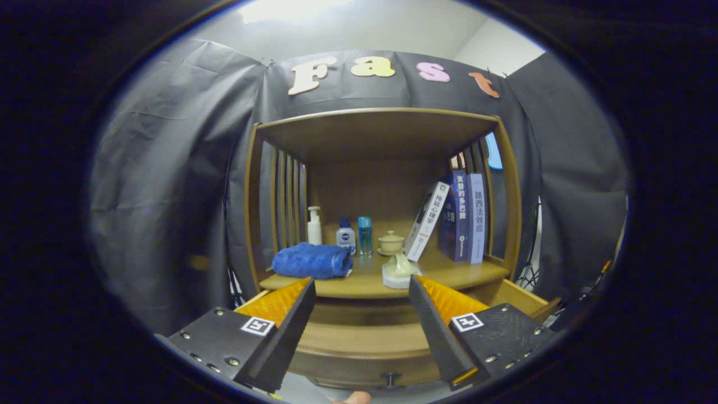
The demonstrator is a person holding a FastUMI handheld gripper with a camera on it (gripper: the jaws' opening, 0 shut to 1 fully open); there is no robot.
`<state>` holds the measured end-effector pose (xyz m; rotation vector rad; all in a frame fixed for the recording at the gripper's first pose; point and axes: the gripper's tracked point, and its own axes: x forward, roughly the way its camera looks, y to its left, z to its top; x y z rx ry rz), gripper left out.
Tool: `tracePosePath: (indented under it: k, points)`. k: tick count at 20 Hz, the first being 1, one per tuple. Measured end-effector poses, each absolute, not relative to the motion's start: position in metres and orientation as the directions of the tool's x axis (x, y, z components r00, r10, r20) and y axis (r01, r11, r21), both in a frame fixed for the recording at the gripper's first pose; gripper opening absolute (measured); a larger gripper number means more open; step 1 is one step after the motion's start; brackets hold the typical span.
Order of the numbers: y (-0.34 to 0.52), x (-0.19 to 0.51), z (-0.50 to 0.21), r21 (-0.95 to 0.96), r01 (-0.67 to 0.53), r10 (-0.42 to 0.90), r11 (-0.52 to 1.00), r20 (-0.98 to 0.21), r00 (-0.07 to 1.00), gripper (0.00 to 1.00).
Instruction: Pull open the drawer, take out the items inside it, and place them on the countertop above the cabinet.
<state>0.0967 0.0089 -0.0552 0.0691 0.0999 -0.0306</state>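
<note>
Gripper (359, 306): fingers spread wide, gripping nothing, above drawer.
Drawer (364, 348): pulled open, near, below countertop.
Countertop (449, 274): blue towel (312, 261) left; 3 bottles (345, 233) far; pale item (399, 270) near front edge; books (465, 216) right.

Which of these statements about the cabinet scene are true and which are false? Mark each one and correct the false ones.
1. The gripper is open with nothing between its fingers. True.
2. The drawer is closed. False: it is pulled open below the fingers.
3. A blue towel lies on the countertop. True.
4. The books stand beside the towel. False: they stand at the far end of the countertop from it, with the bottles and a lidded cup in between.
5. The white book leans. True.
</note>
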Motion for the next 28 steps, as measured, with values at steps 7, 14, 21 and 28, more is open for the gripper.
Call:
tracePosePath:
  k: [7,14,21,28]
  points:
    - [0.004,0.062,-0.098,0.089,0.073,-0.059,0.993,-0.155,0.986,0.99]
    - [-0.004,0.058,-0.147,0.070,0.104,-0.083,0.992,-0.253,0.964,0.99]
    - [-0.010,0.063,-0.172,0.053,0.132,-0.110,0.990,-0.302,0.947,0.97]
    - [-0.014,0.064,-0.176,0.068,0.136,-0.108,0.988,-0.316,0.943,0.96]
